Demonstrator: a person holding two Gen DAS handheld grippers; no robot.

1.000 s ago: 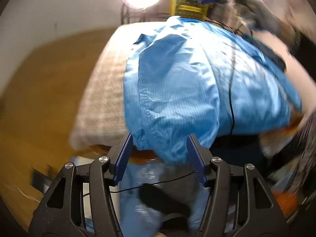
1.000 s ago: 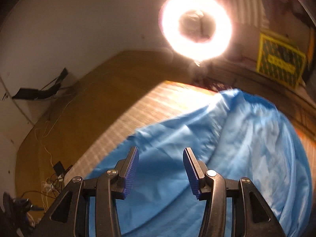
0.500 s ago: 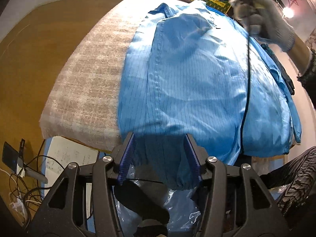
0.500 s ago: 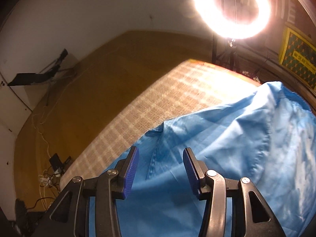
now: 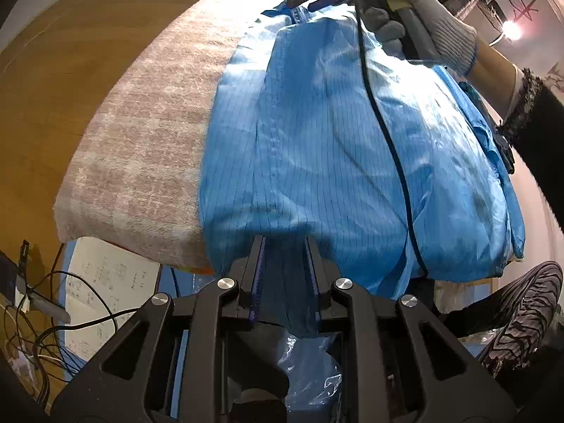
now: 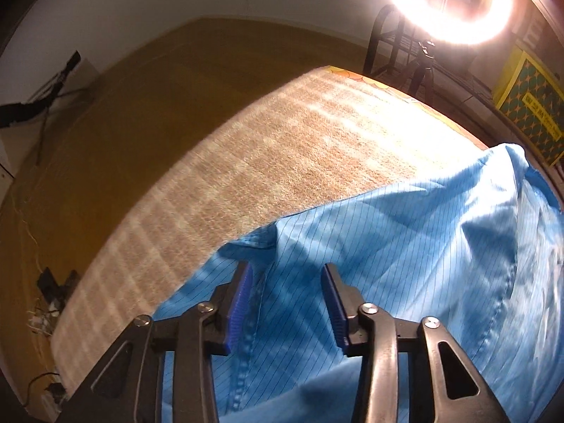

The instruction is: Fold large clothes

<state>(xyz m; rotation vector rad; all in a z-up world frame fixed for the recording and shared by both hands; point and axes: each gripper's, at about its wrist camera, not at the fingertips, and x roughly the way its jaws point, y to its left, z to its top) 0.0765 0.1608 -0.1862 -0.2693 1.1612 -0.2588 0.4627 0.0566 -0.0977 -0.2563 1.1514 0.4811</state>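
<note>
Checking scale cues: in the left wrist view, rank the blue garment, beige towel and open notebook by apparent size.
1. blue garment
2. beige towel
3. open notebook, partly hidden under the towel's edge, so its true extent is unsure.

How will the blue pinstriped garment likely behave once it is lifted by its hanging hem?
The blue garment will probably go limp: it drapes over the table edge and creases. Its sheen suggests thin, slippery fabric that may slide across the beige cloth. The left gripper has been closing around the hem.
</note>
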